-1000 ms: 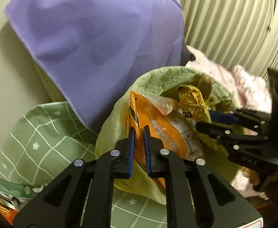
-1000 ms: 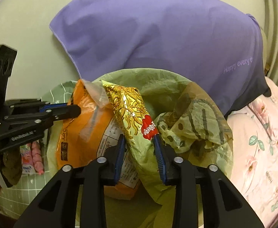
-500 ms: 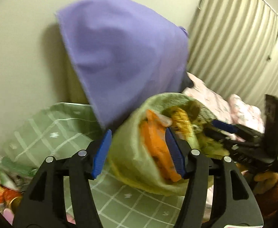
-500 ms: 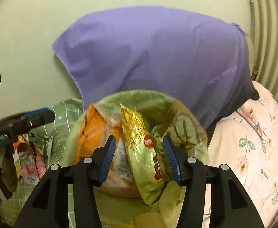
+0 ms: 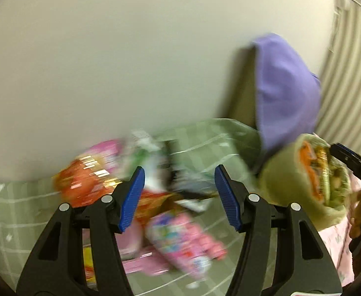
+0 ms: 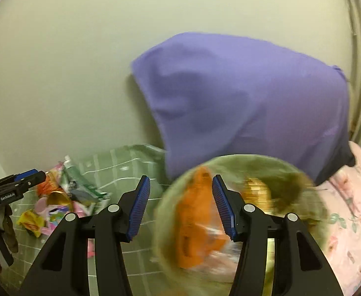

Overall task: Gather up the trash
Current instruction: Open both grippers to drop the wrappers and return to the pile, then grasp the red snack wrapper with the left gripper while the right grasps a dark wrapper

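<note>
surface: green checked sheet (image 5: 12,202)
on it: snack wrappers (image 5: 175,236), green trash bag (image 6: 229,227), purple pillow (image 6: 249,108)
beside: pink floral bedding (image 6: 348,209)

A white label on the left hand-held gripper (image 6: 17,182), seen in the right wrist view, reads "Gen.Robot.AI". In the left wrist view, raised letters on the right hand-held gripper (image 5: 353,162) appear to read "DAS"; blur makes this uncertain. Print on the snack wrappers (image 6: 57,204) is illegible.
</note>
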A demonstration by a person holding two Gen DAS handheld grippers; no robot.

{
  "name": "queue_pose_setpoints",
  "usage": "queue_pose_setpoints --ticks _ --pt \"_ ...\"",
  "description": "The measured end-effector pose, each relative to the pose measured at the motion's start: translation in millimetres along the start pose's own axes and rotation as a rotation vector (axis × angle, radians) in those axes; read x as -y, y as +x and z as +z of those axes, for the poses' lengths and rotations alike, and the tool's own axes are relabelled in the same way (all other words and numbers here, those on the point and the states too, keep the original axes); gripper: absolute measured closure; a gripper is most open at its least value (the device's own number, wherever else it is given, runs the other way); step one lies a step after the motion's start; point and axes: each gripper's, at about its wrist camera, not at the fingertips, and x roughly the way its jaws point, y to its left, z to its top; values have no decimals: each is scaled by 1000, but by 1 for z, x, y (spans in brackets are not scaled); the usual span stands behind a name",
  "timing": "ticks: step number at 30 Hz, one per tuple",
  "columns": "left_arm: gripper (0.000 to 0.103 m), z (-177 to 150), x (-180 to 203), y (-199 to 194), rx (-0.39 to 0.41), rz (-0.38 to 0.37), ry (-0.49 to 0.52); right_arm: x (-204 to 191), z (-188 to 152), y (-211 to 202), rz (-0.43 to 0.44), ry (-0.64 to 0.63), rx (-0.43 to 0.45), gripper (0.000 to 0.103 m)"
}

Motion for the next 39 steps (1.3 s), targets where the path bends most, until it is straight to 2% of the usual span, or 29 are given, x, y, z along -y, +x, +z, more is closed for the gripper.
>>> queue_pose_setpoints --ticks 4,7,12,17,23,25,27,28,34,39 --pt "43 -8 -45 -13 15 64 -37 -32 -3 25 86 -28 -41 53" --pt "43 -11 -72 -14 11 66 -55 -58 -6 43 155 -61 -77 53" --pt "43 -9 -113 0 -25 106 -93 -97 -14 66 196 -155 -119 53" --pt "43 -3 -124 33 -82 82 -50 -115 -9 87 204 -176 -146 53" --pt "44 2 -116 76 -201 72 72 -120 3 97 202 -212 -165 53" --pt "57 0 -115 86 -245 56 77 -119 4 101 193 -211 -175 53" --pt "81 -1 -112 88 -255 57 85 -118 4 106 190 -209 -190 53" --pt "86 -1 -111 87 -254 57 79 -119 3 109 188 -210 -199 53" --pt "95 -8 -116 59 -226 38 -7 -132 0 117 222 -242 -224 53" --pt "95 -17 -126 24 -178 43 -97 -147 -3 119 261 -259 -232 53"
